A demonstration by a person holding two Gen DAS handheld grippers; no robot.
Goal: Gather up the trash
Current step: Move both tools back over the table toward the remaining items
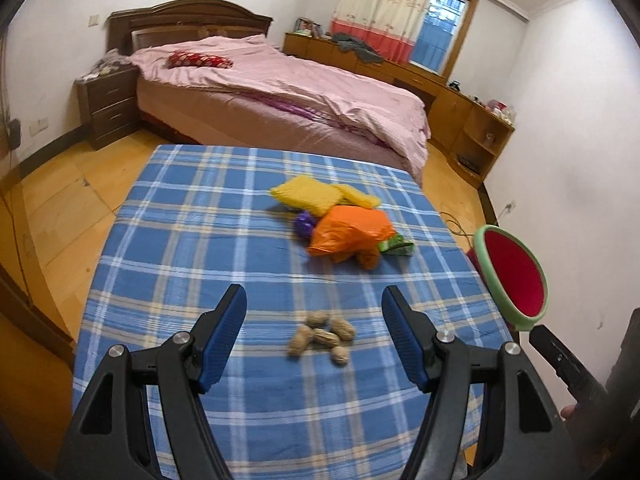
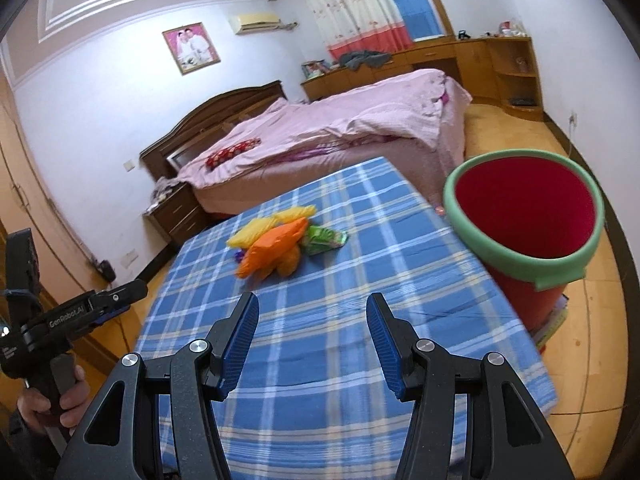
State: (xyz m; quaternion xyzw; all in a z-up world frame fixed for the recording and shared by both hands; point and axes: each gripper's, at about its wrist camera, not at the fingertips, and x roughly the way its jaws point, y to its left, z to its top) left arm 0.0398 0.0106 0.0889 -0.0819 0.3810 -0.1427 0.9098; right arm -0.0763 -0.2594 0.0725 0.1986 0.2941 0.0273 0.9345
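A table with a blue plaid cloth holds the trash. Several peanut shells lie near the front, between the fingers of my open, empty left gripper, which hovers above them. Further back lies a pile: an orange plastic bag, yellow wrappers, a purple scrap and a green wrapper. The pile also shows in the right wrist view. My right gripper is open and empty over the cloth. A red bin with a green rim stands at the table's right edge.
A bed with pink covers stands behind the table. A dark nightstand is to its left, wooden cabinets along the right wall. The bin also shows in the left wrist view. The left gripper's handle appears in the right wrist view.
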